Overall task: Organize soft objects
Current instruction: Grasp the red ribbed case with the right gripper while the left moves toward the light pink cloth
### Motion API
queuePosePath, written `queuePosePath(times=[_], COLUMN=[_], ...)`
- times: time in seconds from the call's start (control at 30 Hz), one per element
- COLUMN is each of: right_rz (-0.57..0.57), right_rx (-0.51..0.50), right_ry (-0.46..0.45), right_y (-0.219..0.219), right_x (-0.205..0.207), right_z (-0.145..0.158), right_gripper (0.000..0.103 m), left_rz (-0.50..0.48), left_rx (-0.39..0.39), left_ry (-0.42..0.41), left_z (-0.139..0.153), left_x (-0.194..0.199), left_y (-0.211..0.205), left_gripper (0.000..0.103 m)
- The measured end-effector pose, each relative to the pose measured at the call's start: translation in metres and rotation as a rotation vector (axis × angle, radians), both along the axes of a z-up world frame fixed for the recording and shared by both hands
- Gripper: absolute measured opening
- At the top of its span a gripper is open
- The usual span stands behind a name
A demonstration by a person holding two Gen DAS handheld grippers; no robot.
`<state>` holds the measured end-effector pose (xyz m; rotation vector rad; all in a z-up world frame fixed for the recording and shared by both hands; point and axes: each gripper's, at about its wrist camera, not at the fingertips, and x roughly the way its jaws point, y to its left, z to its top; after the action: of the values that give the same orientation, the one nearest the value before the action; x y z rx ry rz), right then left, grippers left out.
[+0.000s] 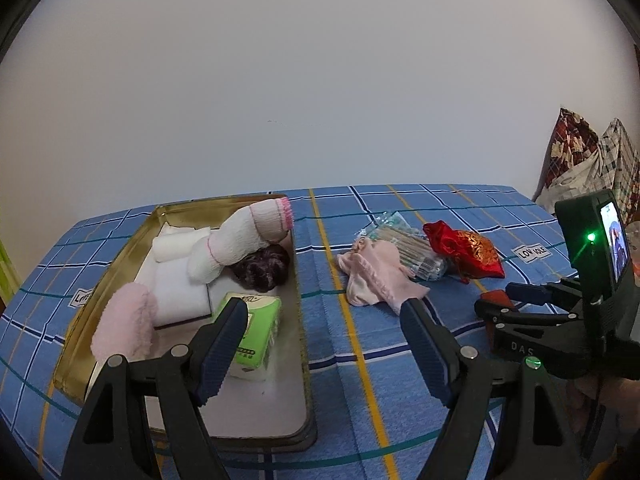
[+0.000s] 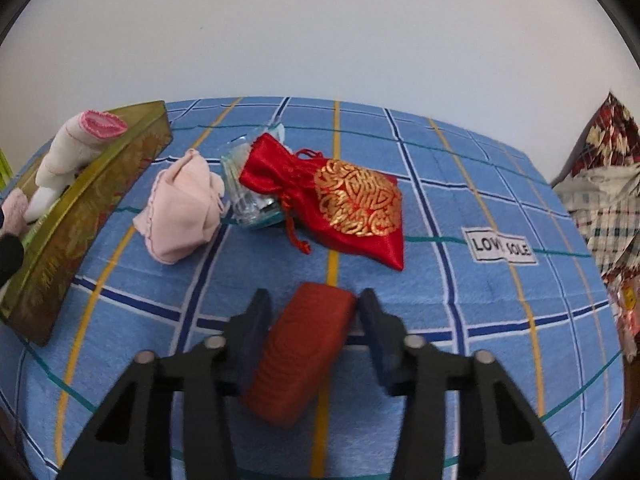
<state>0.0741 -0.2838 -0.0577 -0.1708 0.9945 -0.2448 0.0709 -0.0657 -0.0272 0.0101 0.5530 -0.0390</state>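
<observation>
A gold tin box [image 1: 120, 256] on the blue checked cloth holds a white sock with pink cuff [image 1: 244, 240], white folded cloth [image 1: 180, 292], a pink fluffy item [image 1: 124, 324], a dark hair piece [image 1: 264, 268] and a green tissue pack [image 1: 256, 332]. My left gripper [image 1: 324, 344] is open above the box's right wall. A pink cloth [image 2: 184, 204], a clear packet [image 2: 248, 200] and a red gold-patterned pouch [image 2: 348, 208] lie on the cloth. My right gripper [image 2: 312, 320] straddles an orange-red block [image 2: 304, 352], fingers [image 2: 252, 328] close beside it.
Patterned pillows and checked fabric [image 2: 600, 184] lie at the right edge. A white wall stands behind the bed. The right gripper body with its screen [image 1: 600, 264] shows in the left wrist view. The box [image 2: 80, 216] stands left of the pink cloth.
</observation>
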Motion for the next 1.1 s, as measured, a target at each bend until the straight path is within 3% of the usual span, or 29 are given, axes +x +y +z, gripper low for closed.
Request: queuePosePath(times=[0.3,0.33,0.37,0.4,0.57,0.6,0.63,0.7,0.77,0.87,1.1], right_rz=[0.05,0.055,0.061,0.073,0.066,0.058,0.052,0.054,0.044,0.047,0.028], right_rx=[0.022,0.017,0.016,0.021,0.045,0.06,0.069,0.082,0.092,0.087,0.066], right_ry=[-0.065,-0.076,-0.085,-0.114,-0.123,-0.125,-0.134,-0.14,-0.151,-0.09,0.039], right_y=[0.001,0.003,0.004,0.006,0.002,0.0,-0.002,-0.005,-0.009,-0.007,-0.006], right_x=[-0.015,-0.018,-0.02,-0.024,-0.028,-0.029,-0.03,-0.03,-0.034,-0.031,-0.018], right_z=[0.011,0.013,0.015,0.019,0.022,0.023,0.025,0.025,0.026,0.016,-0.004], right_gripper=[0.036,0.028,0.008,0.002,0.004,0.016,0.049,0.089,0.091,0.089,0.061], left_rz=[-0.048,-0.048,-0.048,-0.046,-0.049,-0.053,-0.055,-0.057,-0.061,-0.066,-0.065], left_rx=[0.011,0.015,0.018,0.018,0.017,0.02,0.025,0.028,0.029,0.033,0.031], left_ry=[0.016,0.016,0.016,0.019,0.036,0.037,0.037,0.037,0.038,0.039,0.03], left_z=[-0.001,-0.002,-0.002,-0.002,-0.006,-0.007,-0.008,-0.008,-0.009,-0.009,-0.004], left_x=[0.004,0.004,0.005,0.006,0.009,0.009,0.008,0.008,0.01,0.012,0.015], left_y=[-0.014,-0.015,-0.017,-0.018,-0.023,-0.025,-0.026,-0.028,-0.03,-0.033,-0.032], left_gripper=[0.08,0.08,0.08,0.08,0.08,0.08,0.08,0.08,0.08,0.08,0.08])
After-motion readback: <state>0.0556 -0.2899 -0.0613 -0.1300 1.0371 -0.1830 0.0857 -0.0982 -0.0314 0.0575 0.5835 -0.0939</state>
